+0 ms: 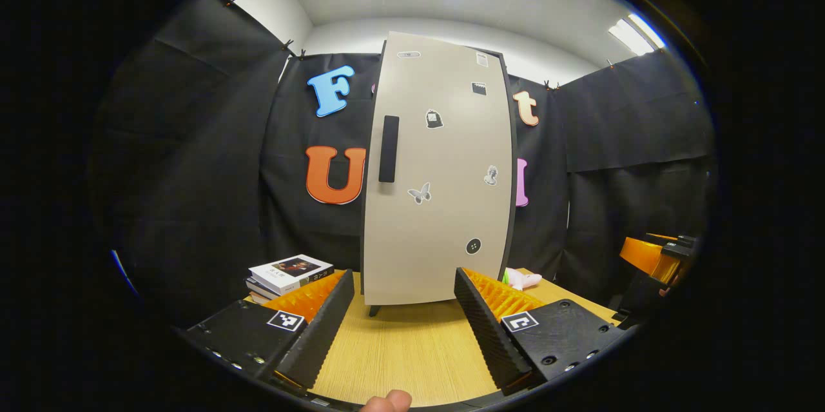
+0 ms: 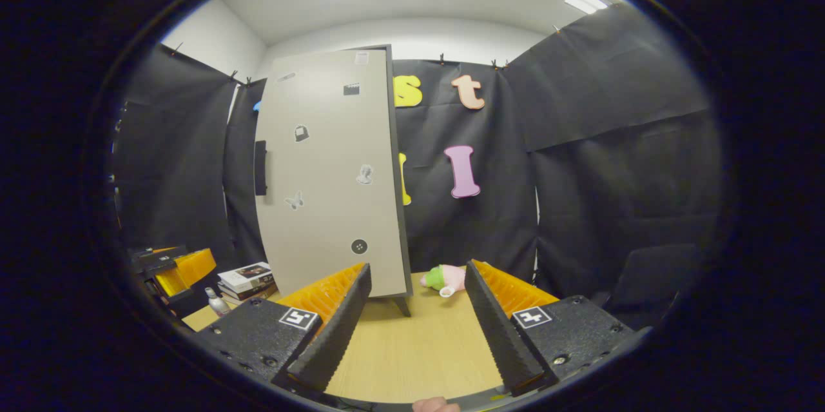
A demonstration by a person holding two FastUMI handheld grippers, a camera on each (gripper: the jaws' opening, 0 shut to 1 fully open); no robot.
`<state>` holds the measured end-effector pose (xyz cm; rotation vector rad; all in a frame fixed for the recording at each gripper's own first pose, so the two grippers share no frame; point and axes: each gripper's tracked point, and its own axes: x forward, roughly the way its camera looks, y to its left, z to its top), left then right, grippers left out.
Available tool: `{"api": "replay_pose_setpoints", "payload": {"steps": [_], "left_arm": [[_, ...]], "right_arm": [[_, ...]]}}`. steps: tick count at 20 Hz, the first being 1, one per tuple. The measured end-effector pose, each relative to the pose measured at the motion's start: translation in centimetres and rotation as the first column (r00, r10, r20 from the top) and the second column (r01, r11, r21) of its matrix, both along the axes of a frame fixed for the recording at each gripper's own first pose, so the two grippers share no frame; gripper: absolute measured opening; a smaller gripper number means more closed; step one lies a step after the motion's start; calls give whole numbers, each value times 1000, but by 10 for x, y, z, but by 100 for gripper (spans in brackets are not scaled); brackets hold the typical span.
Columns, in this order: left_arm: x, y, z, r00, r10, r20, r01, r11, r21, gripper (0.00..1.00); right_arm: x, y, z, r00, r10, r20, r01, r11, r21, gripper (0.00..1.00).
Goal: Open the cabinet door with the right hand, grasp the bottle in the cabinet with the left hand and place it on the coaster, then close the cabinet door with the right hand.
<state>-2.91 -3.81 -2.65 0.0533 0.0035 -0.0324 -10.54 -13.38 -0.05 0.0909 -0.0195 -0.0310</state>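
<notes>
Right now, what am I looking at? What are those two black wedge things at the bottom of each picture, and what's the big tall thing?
Those wedges are the two fingers of a hand-held gripper, a kind of big pincher. A person holds one in each hand, and a camera rides on each, looking forward. One picture comes from the left gripper, the other from the right gripper. Both are open and hold nothing.

The big tall thing is a cabinet standing on a wooden table. Its door, with little stickers and a dark handle, is shut.

Also on the table: a stack of books, a pink and green soft toy, and, in the right gripper view, a small bottle near the books. A fingertip peeks in at the bottom edge.
</notes>
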Motion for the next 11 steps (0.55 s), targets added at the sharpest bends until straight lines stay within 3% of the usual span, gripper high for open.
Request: {"api": "replay_pose_setpoints", "payload": {"steps": [11], "left_arm": [[-4,11,1,999,35,9,-35,999,-14,95]], "right_arm": [[3,11,13,999,26,19,-25,999,-28,95]]}}
